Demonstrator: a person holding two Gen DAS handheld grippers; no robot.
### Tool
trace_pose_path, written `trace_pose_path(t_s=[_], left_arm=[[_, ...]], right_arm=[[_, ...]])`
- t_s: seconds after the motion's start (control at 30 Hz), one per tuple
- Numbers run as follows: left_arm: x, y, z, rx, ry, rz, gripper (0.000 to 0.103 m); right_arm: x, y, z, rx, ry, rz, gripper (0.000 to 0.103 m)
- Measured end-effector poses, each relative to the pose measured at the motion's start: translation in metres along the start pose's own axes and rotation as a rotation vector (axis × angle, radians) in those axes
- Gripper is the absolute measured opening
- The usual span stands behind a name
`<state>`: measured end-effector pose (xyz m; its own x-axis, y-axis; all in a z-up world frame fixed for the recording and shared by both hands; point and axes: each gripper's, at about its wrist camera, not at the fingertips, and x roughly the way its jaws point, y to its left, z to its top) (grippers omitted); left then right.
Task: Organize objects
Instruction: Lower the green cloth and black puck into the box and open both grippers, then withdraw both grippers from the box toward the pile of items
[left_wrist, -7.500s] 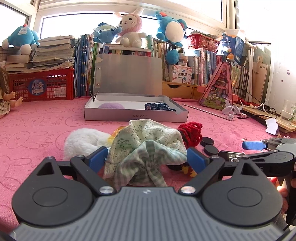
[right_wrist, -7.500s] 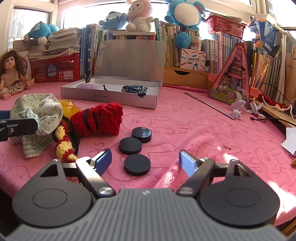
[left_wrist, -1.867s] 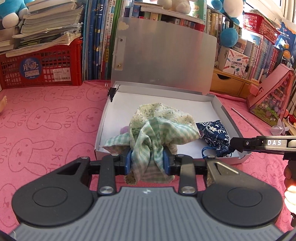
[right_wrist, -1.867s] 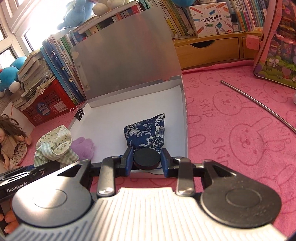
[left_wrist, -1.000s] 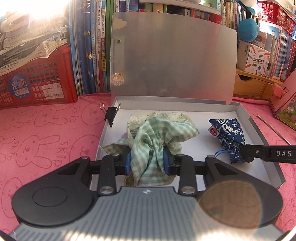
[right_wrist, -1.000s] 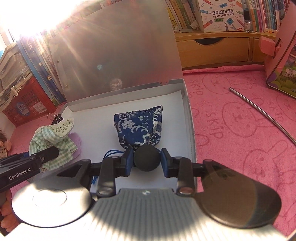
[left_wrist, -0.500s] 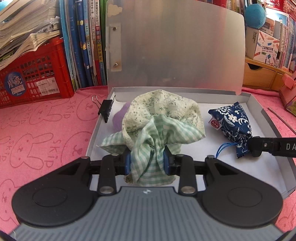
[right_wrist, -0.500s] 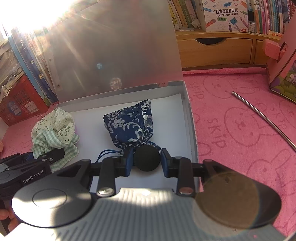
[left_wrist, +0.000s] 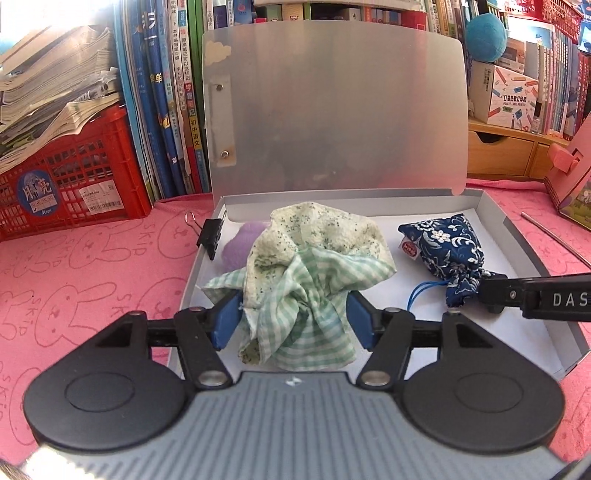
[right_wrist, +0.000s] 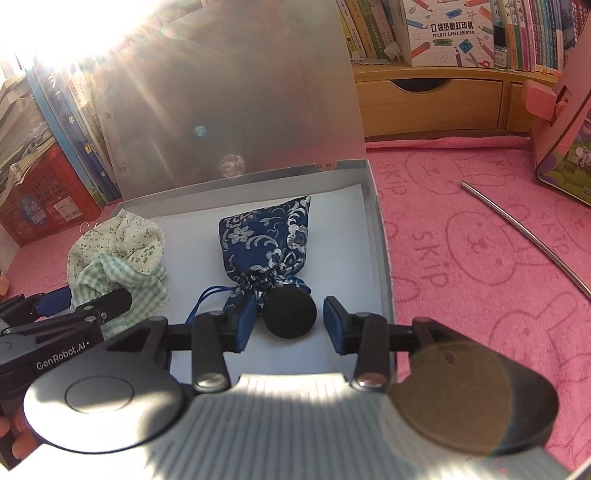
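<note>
Both releases are under way over the open grey box (left_wrist: 517, 236), which sits on the pink-covered desk (left_wrist: 92, 266) with its lid propped up against the books. The left hand-held gripper (left_wrist: 293, 314) is opening: its blue pads stand either side of the green checked cloth bundle (left_wrist: 310, 273), the left one just clear of it and the right one at most grazing it, and the bundle rests in the left part of the box, partly covering a small purple thing (left_wrist: 236, 247) at the wall. The right hand-held gripper (right_wrist: 290, 321) is opening too, with the black round disc (right_wrist: 290, 314) between its pads and a visible gap on each side (whether the disc already lies flat on the white floor or leans on the cord end of the blue floral pouch (right_wrist: 266, 240) I cannot tell). To finish the step well, I would let both sets of jaws spread fully before moving either hand, then draw each straight back and up along its own line, so a pad does not snag the loose checked fabric or nudge the disc. The pouch's blue cord (right_wrist: 207, 299) lies close by the right gripper's left pad, so that side calls for a clean lift. The two grippers sit near each other over the box; withdrawing one at a time looks safer.
</note>
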<state>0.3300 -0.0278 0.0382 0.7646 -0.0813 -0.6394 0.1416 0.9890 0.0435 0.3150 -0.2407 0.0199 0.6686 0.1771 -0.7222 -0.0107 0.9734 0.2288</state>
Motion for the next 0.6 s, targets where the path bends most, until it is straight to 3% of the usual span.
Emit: trace_pose_path(t_s=[0.3,0.6], left_arm=[[-0.044,0.002,0.000,-0.019,-0.074,-0.073,0.081],[-0.096,0.004,-0.025,0.013,-0.132,-0.129,0.082]], right_arm=[[-0.032,0.001,-0.005,-0.010,-0.047,0.041,0.067],[-0.073,-0.006,-0.022,-0.014,-0.088,0.098,0.068]])
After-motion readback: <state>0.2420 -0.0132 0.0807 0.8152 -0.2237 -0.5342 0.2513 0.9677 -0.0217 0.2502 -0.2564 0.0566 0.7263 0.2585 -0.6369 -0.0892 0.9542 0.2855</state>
